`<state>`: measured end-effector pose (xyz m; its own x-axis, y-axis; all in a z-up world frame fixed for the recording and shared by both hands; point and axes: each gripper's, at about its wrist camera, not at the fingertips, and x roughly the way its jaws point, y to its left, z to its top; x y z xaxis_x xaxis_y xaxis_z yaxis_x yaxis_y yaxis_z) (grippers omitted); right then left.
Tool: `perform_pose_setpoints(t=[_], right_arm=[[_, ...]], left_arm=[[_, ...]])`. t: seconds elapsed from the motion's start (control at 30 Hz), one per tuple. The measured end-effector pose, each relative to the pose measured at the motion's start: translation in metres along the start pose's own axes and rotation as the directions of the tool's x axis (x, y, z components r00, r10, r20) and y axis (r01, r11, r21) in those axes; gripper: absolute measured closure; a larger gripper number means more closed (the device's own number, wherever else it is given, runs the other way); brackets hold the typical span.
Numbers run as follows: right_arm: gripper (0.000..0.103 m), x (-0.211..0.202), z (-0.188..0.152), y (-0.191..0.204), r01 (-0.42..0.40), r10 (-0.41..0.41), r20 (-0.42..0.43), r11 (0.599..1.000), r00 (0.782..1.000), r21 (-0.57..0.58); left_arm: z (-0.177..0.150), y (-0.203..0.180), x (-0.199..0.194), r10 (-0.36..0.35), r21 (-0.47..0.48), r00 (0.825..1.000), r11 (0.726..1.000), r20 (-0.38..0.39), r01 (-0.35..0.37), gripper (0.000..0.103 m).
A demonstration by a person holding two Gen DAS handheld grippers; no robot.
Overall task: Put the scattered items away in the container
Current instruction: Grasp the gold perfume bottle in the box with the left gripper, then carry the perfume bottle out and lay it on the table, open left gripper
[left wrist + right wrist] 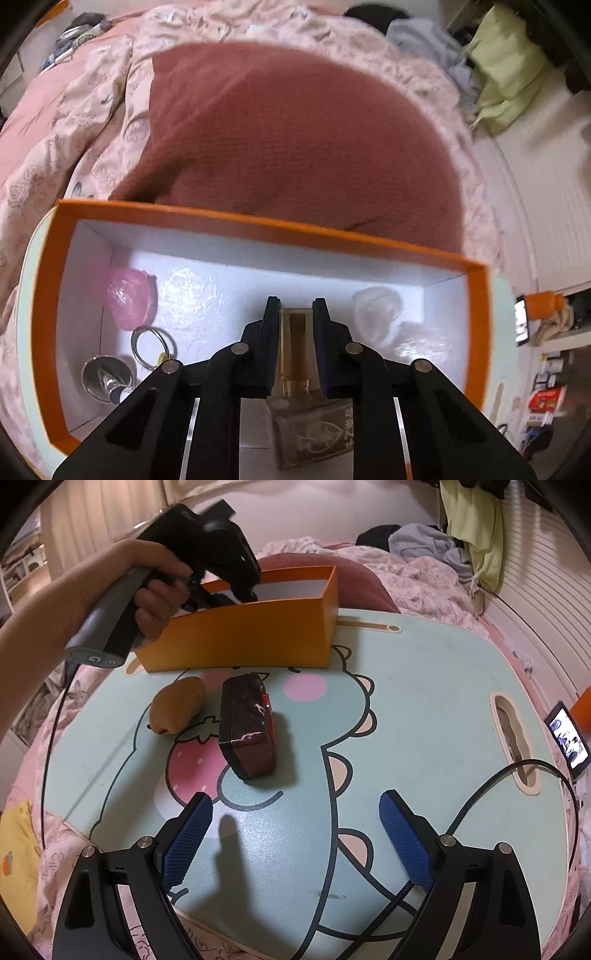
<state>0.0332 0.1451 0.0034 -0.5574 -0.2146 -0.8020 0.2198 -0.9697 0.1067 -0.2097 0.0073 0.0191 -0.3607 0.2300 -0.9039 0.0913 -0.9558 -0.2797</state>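
The left wrist view looks steeply down, close into the orange box point(258, 225); the right wrist view (farther back) faces it across the worktop point(424, 701).

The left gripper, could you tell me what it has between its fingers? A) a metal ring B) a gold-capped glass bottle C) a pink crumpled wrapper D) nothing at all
B: in the left wrist view the left gripper is shut on the gold-capped glass bottle over the orange box, while the pink wrapper and metal ring lie loose inside.
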Motion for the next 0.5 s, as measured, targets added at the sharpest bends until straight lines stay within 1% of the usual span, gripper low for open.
perform_pose_setpoints(t=[0.07,0.13,0.23,0.3,0.33,0.4,0.5], right_arm=[[0.011,0.0,0.0,0.0,0.001,-0.001,0.0,1.0,1.0,0.0],[0.011,0.0,0.0,0.0,-0.002,0.002,0.001,1.0,1.0,0.002],[0.011,0.0,0.0,0.0,-0.001,0.001,0.001,1.0,1.0,0.002],[0.011,0.0,0.0,-0.001,0.0,0.0,0.001,1.0,1.0,0.002],[0.011,0.0,0.0,-0.001,-0.001,0.001,0.001,1.0,1.0,0.002],[0.011,0.0,0.0,0.0,-0.002,0.002,0.002,1.0,1.0,0.004],[0.011,0.0,0.0,0.0,-0.001,0.001,0.002,1.0,1.0,0.004]], left_arm=[[0.004,-0.003,-0.015,-0.04,0.004,0.998,0.999,0.047,0.04,0.085],[0.006,-0.01,-0.039,-0.114,0.006,0.989,0.993,0.097,0.114,0.085],[0.005,-0.018,-0.075,-0.204,0.034,0.966,0.979,0.157,0.201,0.085],[-0.005,-0.019,-0.107,-0.271,0.064,0.942,0.963,0.198,0.263,0.085],[-0.01,-0.019,-0.117,-0.294,0.078,0.933,0.956,0.209,0.284,0.085],[-0.03,-0.016,-0.141,-0.343,0.117,0.912,0.939,0.223,0.325,0.085],[-0.057,-0.01,-0.151,-0.392,0.152,0.899,0.918,0.195,0.367,0.085]])
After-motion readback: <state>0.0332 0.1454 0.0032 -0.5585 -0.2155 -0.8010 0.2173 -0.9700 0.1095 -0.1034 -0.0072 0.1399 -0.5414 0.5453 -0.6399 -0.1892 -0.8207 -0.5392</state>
